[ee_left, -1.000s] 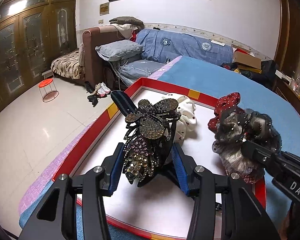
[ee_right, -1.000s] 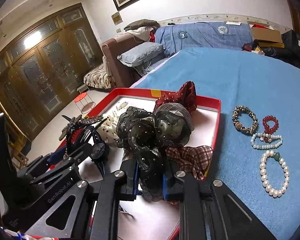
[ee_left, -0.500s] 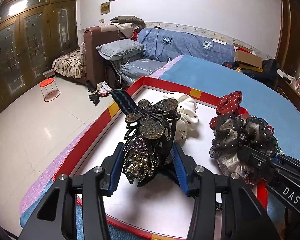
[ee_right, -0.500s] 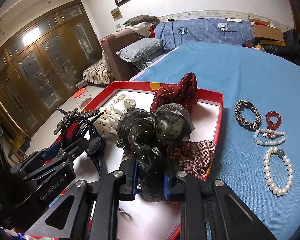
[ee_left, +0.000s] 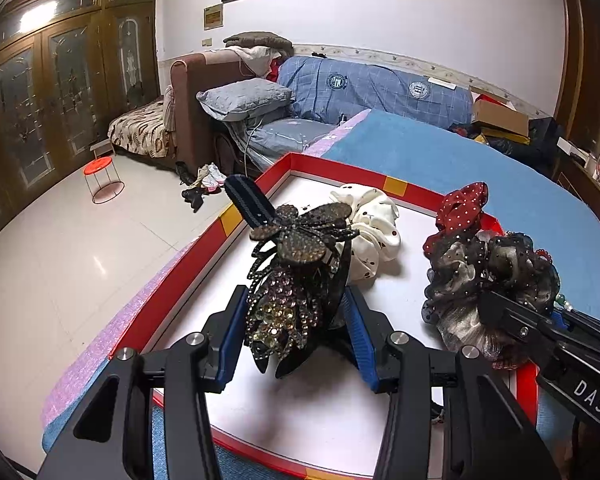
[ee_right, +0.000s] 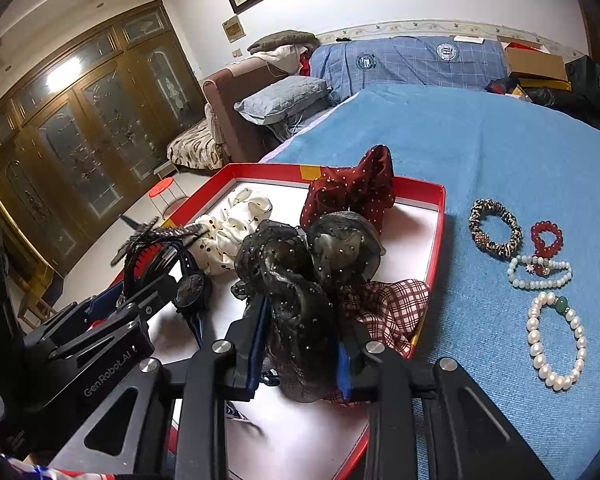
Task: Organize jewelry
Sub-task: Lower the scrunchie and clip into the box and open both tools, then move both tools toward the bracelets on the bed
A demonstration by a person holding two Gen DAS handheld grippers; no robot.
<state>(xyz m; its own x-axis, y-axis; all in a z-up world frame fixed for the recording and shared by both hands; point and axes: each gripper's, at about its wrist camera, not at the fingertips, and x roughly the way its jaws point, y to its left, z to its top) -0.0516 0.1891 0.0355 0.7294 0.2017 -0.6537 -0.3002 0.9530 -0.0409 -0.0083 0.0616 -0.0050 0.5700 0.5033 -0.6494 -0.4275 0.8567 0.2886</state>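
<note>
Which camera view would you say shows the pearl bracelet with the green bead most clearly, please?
The right wrist view: the pearl bracelet lies in full on the blue cloth, right of the red tray. In the left wrist view the right gripper and its dark scrunchie hide that area.

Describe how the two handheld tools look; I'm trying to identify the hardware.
Both are matte black, angular frames with triangular cut-outs and round silver bolt heads. Each finger carries a ribbed blue pad. The left tool bears white "GenRobot.AI" lettering on its side; the right tool shows white "DAS". No cables or sleeves are visible.
</note>
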